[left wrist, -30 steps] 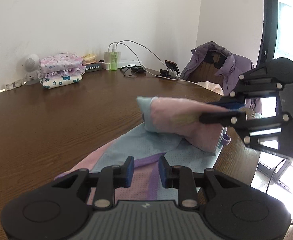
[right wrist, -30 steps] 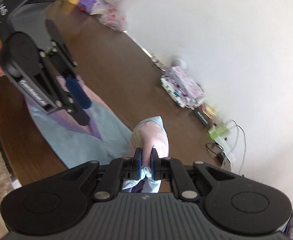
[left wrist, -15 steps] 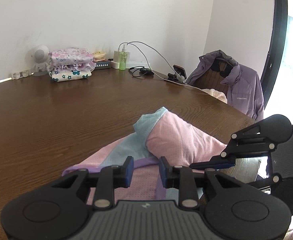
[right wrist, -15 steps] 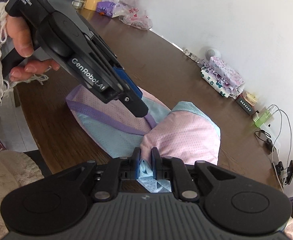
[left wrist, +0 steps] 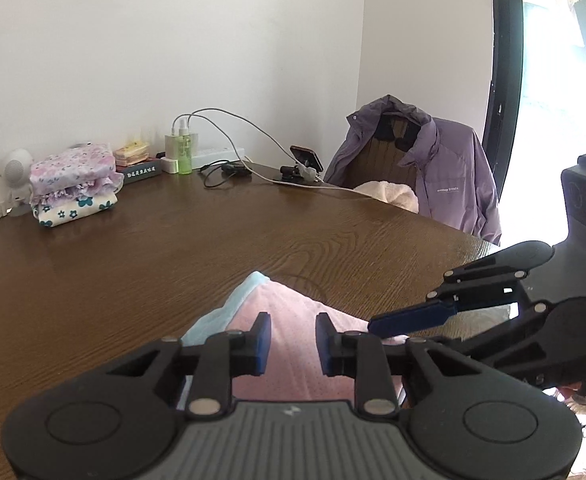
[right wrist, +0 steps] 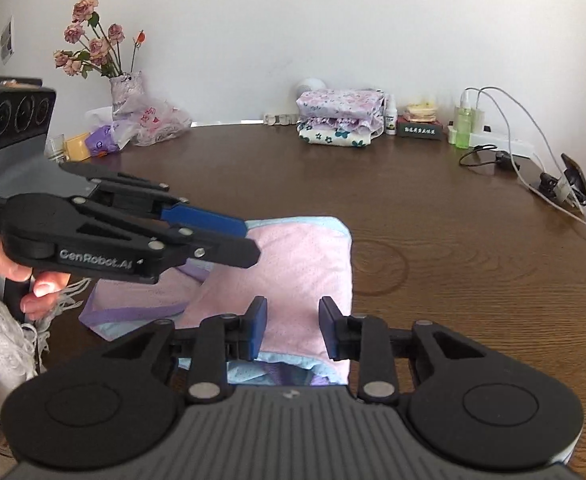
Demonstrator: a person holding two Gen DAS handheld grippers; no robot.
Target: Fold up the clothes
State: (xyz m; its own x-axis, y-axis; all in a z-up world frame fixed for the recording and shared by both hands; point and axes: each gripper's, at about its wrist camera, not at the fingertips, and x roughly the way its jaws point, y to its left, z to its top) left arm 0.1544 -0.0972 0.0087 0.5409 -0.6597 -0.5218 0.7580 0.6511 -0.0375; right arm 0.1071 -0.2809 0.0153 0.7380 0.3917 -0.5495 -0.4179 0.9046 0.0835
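A pink, light-blue and purple garment (right wrist: pixel 293 264) lies folded over on the brown table (right wrist: pixel 453 248) near its front edge; it also shows in the left wrist view (left wrist: pixel 289 320). My right gripper (right wrist: pixel 292 330) is open and empty just above the garment's near edge. My left gripper (left wrist: pixel 291 338) is open and empty over the pink panel. In the right wrist view the left gripper (right wrist: pixel 249 240) reaches in from the left above the garment. In the left wrist view the right gripper (left wrist: pixel 377 326) comes in from the right.
A stack of folded floral clothes (right wrist: pixel 339 120) sits at the table's back edge. Bottles, a power strip with cables (right wrist: pixel 493 140) and a phone on a stand (right wrist: pixel 573 176) are at the back right. A flower vase and bags (right wrist: pixel 133 112) stand back left. A purple jacket hangs on a chair (left wrist: pixel 425 160).
My right gripper let go of the garment and opened; the pink fold now lies flat on the table. My left gripper moved forward over the garment.
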